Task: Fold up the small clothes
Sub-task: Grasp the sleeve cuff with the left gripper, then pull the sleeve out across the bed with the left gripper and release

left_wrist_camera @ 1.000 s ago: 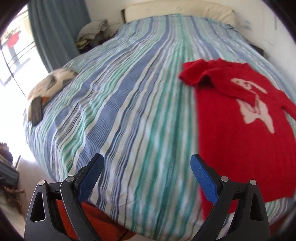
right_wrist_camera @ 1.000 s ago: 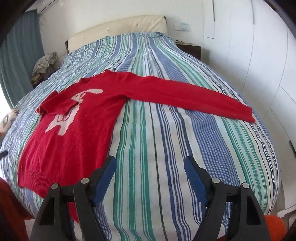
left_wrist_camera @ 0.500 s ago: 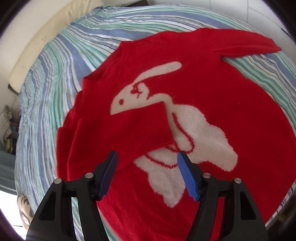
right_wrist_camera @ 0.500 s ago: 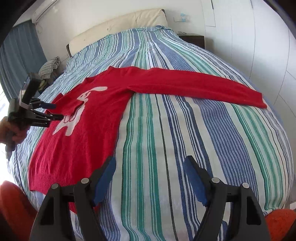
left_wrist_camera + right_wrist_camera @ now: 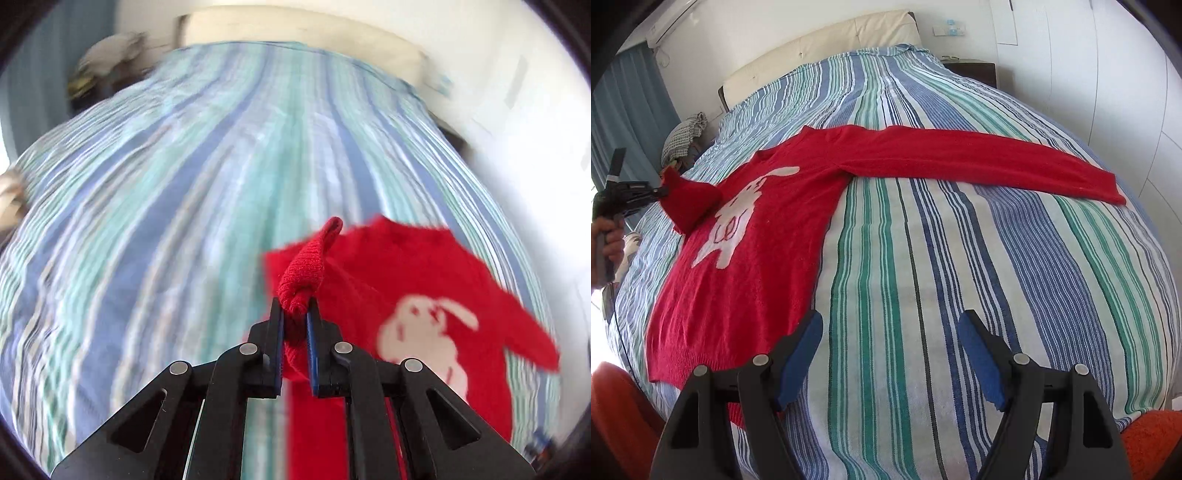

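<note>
Sweater (image 5: 768, 254), red, on striped bed (image 5: 960, 295).
Left gripper (image 5: 295, 317) clamped on sleeve cuff (image 5: 306, 273); right gripper (image 5: 890, 354) wide open, holding nothing.

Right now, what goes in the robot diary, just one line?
left gripper: shut on sleeve | right gripper: open, above bed | sweater: unfolded

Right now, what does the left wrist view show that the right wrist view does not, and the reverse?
Only the left wrist view shows up close the left gripper shut on the bunched sleeve cuff.

Only the right wrist view shows the open right gripper, the other sleeve stretched flat across the bed, and the person's hand holding the left gripper.

Both show the red sweater with its white rabbit, the striped bedspread and the headboard.
</note>
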The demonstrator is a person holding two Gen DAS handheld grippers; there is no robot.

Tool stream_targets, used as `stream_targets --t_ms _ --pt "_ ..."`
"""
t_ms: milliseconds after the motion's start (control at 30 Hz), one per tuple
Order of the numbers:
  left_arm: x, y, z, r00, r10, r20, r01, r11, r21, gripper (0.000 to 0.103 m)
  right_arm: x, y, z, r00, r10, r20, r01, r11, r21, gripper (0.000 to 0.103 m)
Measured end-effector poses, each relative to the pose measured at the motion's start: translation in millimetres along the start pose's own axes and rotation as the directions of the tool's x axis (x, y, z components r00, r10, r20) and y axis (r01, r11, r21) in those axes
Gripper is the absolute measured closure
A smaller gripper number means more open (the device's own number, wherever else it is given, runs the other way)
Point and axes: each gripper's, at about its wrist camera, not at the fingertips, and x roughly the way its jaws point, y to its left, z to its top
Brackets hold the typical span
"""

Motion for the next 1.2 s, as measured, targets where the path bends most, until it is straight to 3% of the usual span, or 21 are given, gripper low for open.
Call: stream_targets --t_ms 67,133,200,267,533,667,867,1067,1200 --pt "-8.9 84.2 11.4 0.99 0.144 0.007 -0.14 0.969 -0.201 0.094 2.6 0.3 0.8 1.0 0.004 -0.005 -0.004 1.0 -0.001 0.028" --pt "-10.0 157.8 6.2 0.967 0.248 -0.052 -0.25 0.898 -0.363 0.094 6.3 1.0 -0.8 1.0 0.002 -0.015 -0.002 1.0 0.0 0.028" --pt "-6.6 203.3 -6.2 0.948 0.301 -0.107 -0.317 0.839 -0.443 0.095 10.4 2.2 -2.0 1.0 -0.002 -0.029 0.002 1.0 -0.004 0.028" --pt "1.7 220.6 -20.9 0.937 0.32 -0.141 -0.348 0.821 -0.453 0.095 14.0 4.8 -3.6 0.999 -0.008 -0.041 0.008 1.0 -0.013 0.028" --pt "31.1 231.2 -60.7 0.921 0.328 -0.211 -0.389 0.798 -0.461 0.096 23.3 6.2 -7.3 0.997 -0.032 -0.07 0.03 0.999 -0.019 0.028" --pt "38.0 245.6 -72.5 0.935 0.284 -0.21 -0.353 0.784 -0.511 0.096 25.8 2.6 -8.2 0.996 -0.041 -0.082 0.04 0.999 -0.012 0.028" --pt "47.4 245.2 -73.6 0.935 0.283 -0.216 -0.353 0.81 -0.469 0.096 30.2 4.1 -10.6 0.993 -0.066 -0.096 0.064 0.998 -0.022 0.028" --pt "50.3 253.3 -77.2 0.95 0.242 -0.196 -0.308 0.826 -0.472 0.092 33.4 4.4 -11.1 0.991 -0.076 -0.105 0.073 0.997 -0.032 0.028" --pt "43.3 260.7 -84.6 0.972 0.184 -0.147 -0.234 0.828 -0.509 0.088 34.5 4.8 -11.3 0.991 -0.079 -0.107 0.076 0.997 -0.032 0.027"
